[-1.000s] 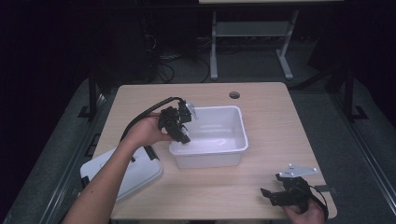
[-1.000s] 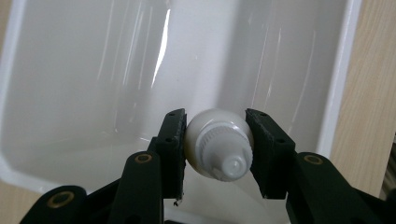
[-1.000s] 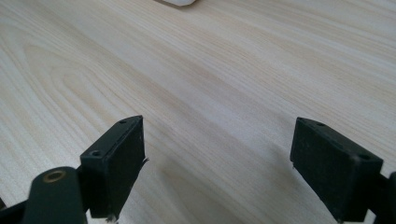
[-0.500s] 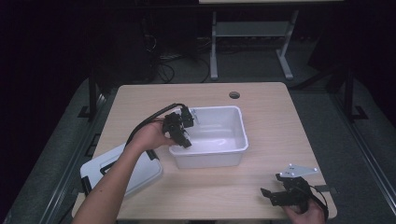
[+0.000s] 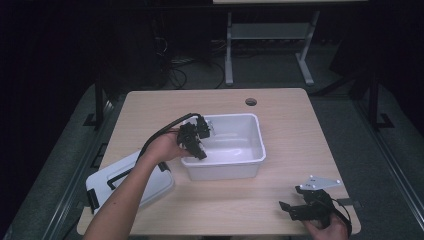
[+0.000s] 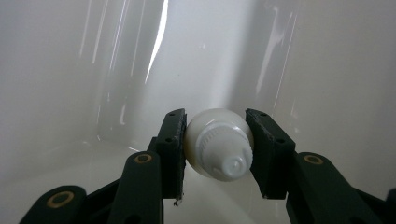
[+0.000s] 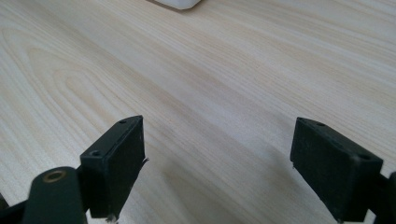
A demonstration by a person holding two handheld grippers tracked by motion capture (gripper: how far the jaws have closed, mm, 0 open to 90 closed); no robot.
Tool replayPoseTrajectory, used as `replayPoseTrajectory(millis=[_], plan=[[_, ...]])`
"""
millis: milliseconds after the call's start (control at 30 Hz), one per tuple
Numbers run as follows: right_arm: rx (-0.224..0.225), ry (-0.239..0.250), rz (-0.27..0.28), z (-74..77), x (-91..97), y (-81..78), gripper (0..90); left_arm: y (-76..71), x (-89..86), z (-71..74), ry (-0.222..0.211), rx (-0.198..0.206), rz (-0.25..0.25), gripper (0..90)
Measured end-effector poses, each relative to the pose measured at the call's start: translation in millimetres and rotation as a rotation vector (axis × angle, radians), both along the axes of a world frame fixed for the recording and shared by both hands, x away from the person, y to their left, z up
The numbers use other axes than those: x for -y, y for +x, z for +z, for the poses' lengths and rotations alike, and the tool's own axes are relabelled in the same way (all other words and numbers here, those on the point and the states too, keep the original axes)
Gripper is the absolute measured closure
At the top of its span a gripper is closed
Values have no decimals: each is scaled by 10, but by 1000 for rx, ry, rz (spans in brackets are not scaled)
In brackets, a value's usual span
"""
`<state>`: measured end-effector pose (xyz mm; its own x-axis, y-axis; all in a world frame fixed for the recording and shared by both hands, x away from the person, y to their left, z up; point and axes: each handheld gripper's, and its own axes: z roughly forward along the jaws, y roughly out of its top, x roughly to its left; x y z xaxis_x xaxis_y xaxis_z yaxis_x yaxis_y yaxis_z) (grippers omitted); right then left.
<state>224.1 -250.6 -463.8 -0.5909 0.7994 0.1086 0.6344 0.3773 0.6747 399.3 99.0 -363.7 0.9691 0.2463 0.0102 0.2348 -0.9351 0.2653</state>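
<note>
Room: dark surroundings, with a light wooden table (image 5: 300, 135) lit in the middle; grey metal frame legs (image 5: 270, 35) stand on the floor beyond its far edge.
Held thing: small white plastic bottle with a ribbed screw cap (image 6: 218, 150), cap end turned toward the left gripper view's camera, rounded body behind it.
Where it is: inside the white rectangular plastic tub (image 5: 250, 152), near the tub's left wall as the high view shows it; glossy white walls rise behind the bottle in the left gripper view. Whether it touches the tub floor I cannot tell.
Left gripper (image 5: 195, 137): black, reaching over the tub's left rim and angled down into it; its two jaws are pressed against opposite sides of the bottle, pinching it just behind the cap.
Left hand (image 5: 162, 146): wrapped round the gripper's body beside the tub, bare forearm coming up from the bottom edge; a black cable (image 5: 165, 129) loops from the gripper over the table.
Tub: sits near the table's middle, open side up.
Lid: white flat plastic lid with black handle and clips (image 5: 127, 182) lies at the table's near-left corner, partly under the forearm, overhanging the edge.
Right gripper (image 5: 292, 210): black, with a grey three-cornered plate on top, low over the table's near-right corner, well apart from the tub; its jaws are spread wide over bare wood grain, with nothing between them.
Right hand (image 5: 325, 227): holds that gripper from the bottom edge.
Table hole: round dark cable hole (image 5: 251, 102) near the far edge.
</note>
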Motion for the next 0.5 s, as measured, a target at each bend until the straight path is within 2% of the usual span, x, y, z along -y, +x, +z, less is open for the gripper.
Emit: replayPoseTrajectory(millis=[300,433,500], plan=[[3,-1,5,-1,-7,2,173,-47,66,-2,21,7,-32,592],[2,-2,4,-3,-3,2,173,-77,93,-14,63,29,-52,591],[0,-2,2,-2,0,2,172,-89,102,-15,71,29,-57,591]])
